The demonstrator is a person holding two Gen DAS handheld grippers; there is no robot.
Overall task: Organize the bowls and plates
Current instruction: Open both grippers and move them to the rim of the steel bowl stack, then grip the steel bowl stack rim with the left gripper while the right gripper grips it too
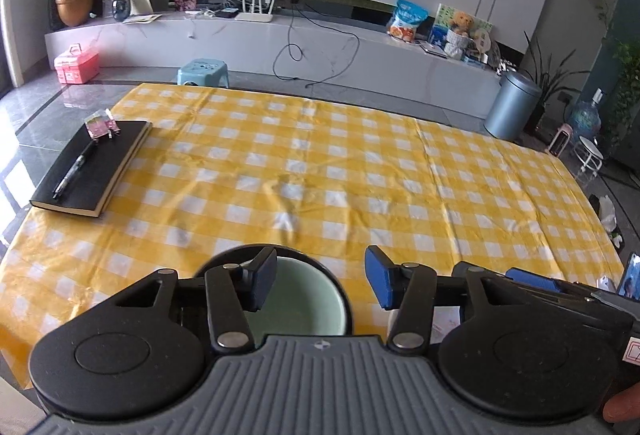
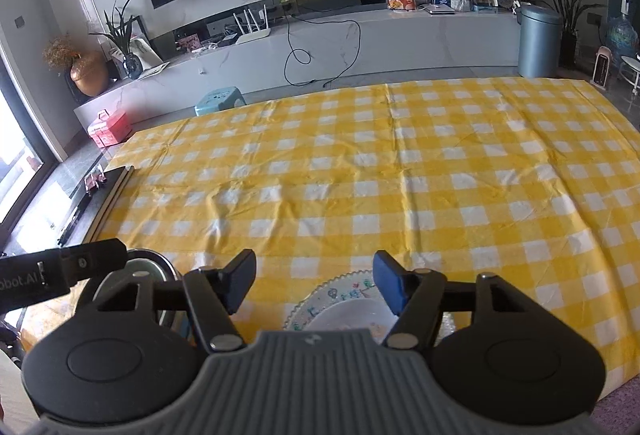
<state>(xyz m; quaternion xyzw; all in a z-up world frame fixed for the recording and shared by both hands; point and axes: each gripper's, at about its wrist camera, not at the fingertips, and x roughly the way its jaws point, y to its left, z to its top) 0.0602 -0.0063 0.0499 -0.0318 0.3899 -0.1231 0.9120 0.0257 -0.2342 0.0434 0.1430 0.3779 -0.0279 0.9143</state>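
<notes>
Left tool (image 1: pixel 320 281) gapes wide above the bowl (image 1: pixel 298 299); right tool (image 2: pixel 314 285) wide, empty, over the plate (image 2: pixel 340 301).

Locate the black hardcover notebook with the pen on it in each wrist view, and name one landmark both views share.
Left wrist view: black hardcover notebook at left, on the yellow checked tablecloth.
Right wrist view: same notebook at far left, seen edge-on.
Shared landmark: the light blue plastic stool beyond the table's far edge.
</notes>
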